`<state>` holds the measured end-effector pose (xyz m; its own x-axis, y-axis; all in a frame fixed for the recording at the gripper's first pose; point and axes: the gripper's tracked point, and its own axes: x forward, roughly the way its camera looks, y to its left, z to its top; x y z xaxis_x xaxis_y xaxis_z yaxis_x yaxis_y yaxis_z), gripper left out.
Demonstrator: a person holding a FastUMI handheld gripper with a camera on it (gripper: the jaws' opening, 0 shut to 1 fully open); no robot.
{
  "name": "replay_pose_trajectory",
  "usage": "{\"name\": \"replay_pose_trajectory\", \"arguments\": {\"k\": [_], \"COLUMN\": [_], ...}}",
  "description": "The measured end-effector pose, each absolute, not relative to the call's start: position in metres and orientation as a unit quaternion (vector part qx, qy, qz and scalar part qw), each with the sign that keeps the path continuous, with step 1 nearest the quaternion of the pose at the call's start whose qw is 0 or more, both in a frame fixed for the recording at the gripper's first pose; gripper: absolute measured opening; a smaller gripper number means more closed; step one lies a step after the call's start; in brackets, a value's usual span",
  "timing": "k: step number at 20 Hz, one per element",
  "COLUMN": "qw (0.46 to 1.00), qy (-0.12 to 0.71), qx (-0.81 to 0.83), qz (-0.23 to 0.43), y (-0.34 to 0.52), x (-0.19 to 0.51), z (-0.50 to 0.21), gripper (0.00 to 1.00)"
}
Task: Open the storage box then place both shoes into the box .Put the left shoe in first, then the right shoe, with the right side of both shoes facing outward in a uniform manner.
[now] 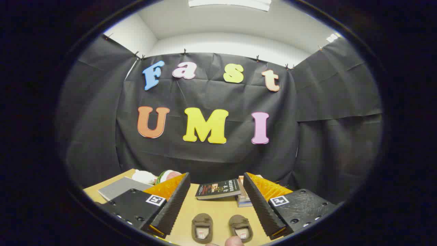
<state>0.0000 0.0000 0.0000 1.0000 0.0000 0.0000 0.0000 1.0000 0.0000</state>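
Note:
Two small brown shoes stand side by side on the wooden table, the left-hand one [202, 227] and the right-hand one [241, 227], openings up and toes pointing away from me. Both lie between the two fingers of my gripper [216, 186], low down near their bases. The gripper is open, its black ribbed fingers [174, 201] spread wide with nothing between the tips. A fingertip of a person [235, 242] shows just below the right-hand shoe.
Beyond the fingertips lies a dark-covered book [218, 188] on the table [218, 208], with a stack of books [243, 196] beside it behind the right finger. A grey book [119, 188] and white, green and pink soft items [155, 177] sit behind the left finger.

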Motion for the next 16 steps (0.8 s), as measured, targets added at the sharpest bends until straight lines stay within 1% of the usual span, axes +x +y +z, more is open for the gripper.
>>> {"name": "replay_pose_trajectory", "arguments": {"k": [16], "qw": [0.999], "qy": [0.002], "qx": [0.003], "qz": [0.045], "y": [0.017], "x": [0.019], "z": [0.005], "gripper": [0.95]}}
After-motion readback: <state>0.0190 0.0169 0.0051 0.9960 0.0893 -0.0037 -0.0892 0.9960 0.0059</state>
